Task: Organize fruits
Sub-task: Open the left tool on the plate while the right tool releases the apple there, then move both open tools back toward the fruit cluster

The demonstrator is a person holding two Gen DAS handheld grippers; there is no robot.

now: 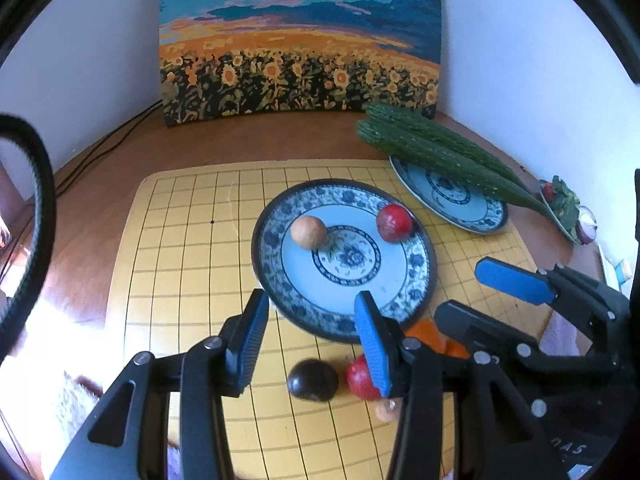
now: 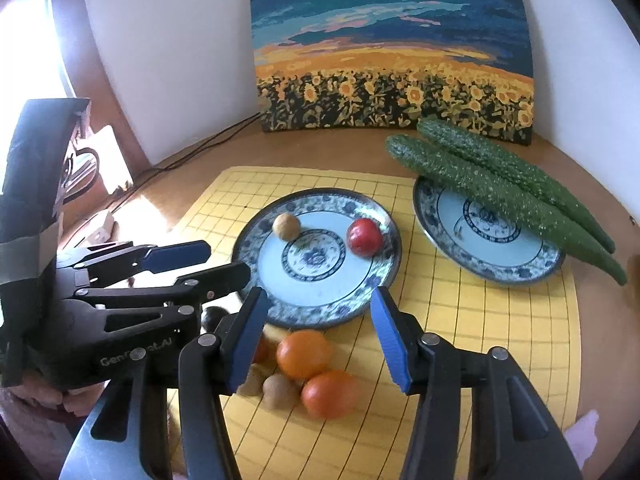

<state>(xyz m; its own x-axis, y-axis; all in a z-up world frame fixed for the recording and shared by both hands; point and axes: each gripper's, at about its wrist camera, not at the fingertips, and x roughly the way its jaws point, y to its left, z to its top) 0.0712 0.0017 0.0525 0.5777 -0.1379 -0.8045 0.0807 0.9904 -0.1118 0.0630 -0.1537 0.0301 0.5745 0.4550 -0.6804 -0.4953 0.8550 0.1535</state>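
A blue-patterned plate (image 1: 416,280) (image 2: 384,280) on the yellow grid mat holds a tan round fruit (image 1: 308,232) (image 2: 286,226) and a red fruit (image 1: 394,223) (image 2: 364,237). Loose fruits lie in front of it: a dark plum (image 1: 312,380), a red fruit (image 1: 360,378), two oranges (image 2: 305,354) (image 2: 330,394) and tan round fruits (image 2: 280,392). My left gripper (image 1: 310,340) is open and empty above the plate's near rim and the plum. My right gripper (image 2: 320,336) is open and empty above the oranges. The right gripper also shows in the left wrist view (image 1: 476,294).
A second patterned plate (image 1: 480,216) (image 2: 440,236) at the right carries two long cucumbers (image 1: 436,148) (image 2: 500,184). A sunflower painting (image 1: 300,40) (image 2: 392,48) leans on the back wall. A small dish of greens (image 1: 568,208) sits far right. Cables run along the left.
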